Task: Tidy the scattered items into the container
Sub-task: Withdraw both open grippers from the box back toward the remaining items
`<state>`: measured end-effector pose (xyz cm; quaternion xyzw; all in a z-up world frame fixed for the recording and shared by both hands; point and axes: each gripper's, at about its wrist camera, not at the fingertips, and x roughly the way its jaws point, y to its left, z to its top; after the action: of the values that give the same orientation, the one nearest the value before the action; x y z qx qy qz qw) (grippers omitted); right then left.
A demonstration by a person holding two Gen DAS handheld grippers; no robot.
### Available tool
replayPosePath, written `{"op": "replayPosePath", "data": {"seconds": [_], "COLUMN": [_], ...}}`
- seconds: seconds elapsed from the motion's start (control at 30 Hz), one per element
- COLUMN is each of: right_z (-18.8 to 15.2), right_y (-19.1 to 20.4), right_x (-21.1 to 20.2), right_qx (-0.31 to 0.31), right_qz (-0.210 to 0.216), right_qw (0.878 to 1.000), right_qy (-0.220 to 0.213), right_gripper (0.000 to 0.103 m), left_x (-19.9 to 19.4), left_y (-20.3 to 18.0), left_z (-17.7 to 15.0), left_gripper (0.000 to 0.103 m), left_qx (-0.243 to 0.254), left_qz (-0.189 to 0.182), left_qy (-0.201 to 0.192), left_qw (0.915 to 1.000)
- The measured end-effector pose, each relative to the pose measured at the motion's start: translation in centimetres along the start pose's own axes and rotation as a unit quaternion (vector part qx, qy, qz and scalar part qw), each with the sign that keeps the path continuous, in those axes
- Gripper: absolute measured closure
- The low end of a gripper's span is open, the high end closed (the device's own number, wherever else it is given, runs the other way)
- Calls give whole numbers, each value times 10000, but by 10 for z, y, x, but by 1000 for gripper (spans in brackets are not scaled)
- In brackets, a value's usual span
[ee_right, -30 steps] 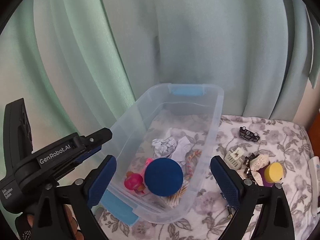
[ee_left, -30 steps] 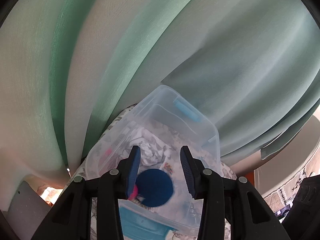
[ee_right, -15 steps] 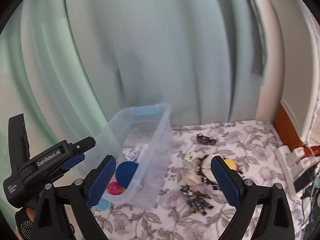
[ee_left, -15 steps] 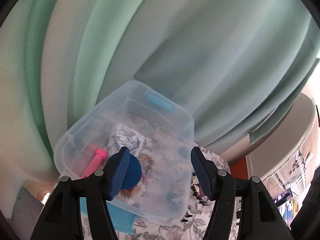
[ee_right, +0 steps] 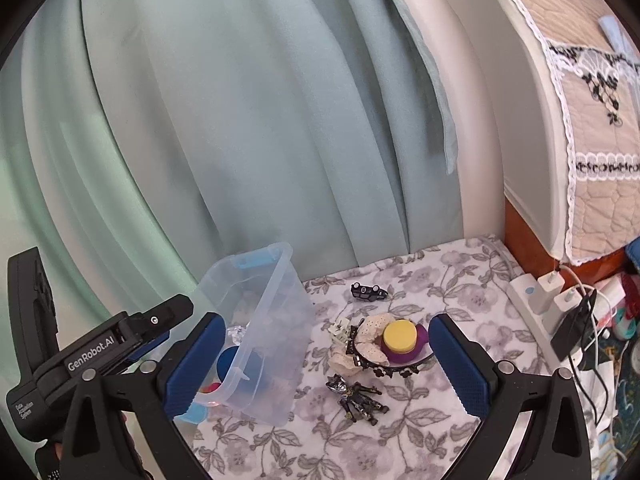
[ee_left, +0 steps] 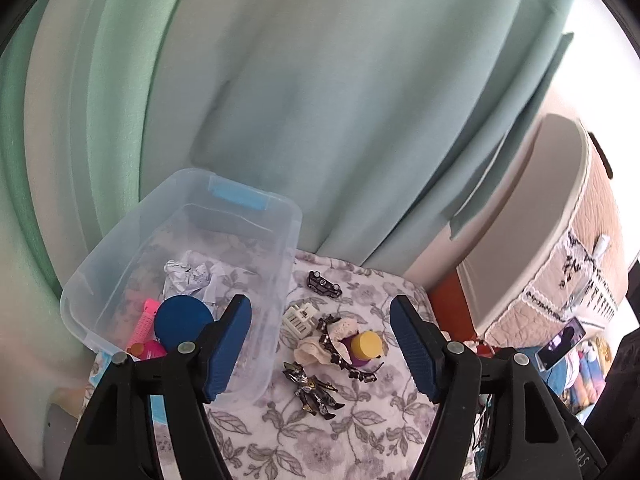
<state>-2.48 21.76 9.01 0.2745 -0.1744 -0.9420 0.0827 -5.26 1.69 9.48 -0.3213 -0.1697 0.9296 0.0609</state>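
The left gripper (ee_left: 320, 344) hangs above the flowered cloth (ee_left: 280, 440) with its ribbed blue pads (ee_left: 412, 350) opening and nothing between them; the right gripper (ee_right: 326, 364) is likewise spreading wide and empty. Only the right wrist view shows the left tool from outside, a black housing with white lettering at the near left edge.

The clear plastic container (ee_left: 280, 248) stands on the left of the cloth, thin-walled and rounded at the corners, with a light blue latch (ee_left: 239, 197) on its far rim. The left wrist view looks down into it: a navy disc (ee_left: 182, 320), a pink ribbed stick (ee_left: 146, 318), a crumpled ball of foil or paper (ee_left: 188, 274). From the right wrist view the cloudy wall (ee_right: 276, 344) blurs most of this.

Still scattered on the cloth to the right of the container lie a small black toy car (ee_left: 324, 285) at the far side, a white slotted block (ee_left: 298, 318), cream lace fabric (ee_left: 316, 346) tangled with a black beaded headband (ee_left: 352, 370), a purple tub with a yellow lid (ee_left: 368, 346), and, nearest, a dark metallic jointed figure (ee_left: 316, 390).

Only the right wrist view shows the white power strip (ee_right: 532, 296) with plugs and cables at the right edge. Pale green curtains (ee_left: 320, 100) fall in soft folds behind.
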Motion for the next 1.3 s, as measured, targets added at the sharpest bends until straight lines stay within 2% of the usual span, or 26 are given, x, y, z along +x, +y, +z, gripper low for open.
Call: {"op": "replayPosePath", "data": {"seconds": [0.33, 0.73, 1.07, 1.3], "right_z": [-2, -4, -1, -6], "right_y": [-29, -66, -85, -100], "right_x": [-19, -32, -44, -40], "right_qx": [356, 741, 771, 800], "right_qz": [97, 50, 120, -136], "right_qw": [9992, 9968, 9956, 9959], "right_qy": [-177, -289, -529, -406], "right_gripper": [0, 0, 0, 0], "left_x": [-8, 0, 10, 16], "left_y": [-38, -79, -90, -86], "left_z": [-10, -28, -41, -46], "left_gripper": [29, 29, 29, 29], "left_qx": [537, 968, 1078, 980], "left_qz": [190, 176, 242, 282], "left_qy": [7, 199, 267, 299], "left_qw": [9984, 9949, 9935, 9943]}}
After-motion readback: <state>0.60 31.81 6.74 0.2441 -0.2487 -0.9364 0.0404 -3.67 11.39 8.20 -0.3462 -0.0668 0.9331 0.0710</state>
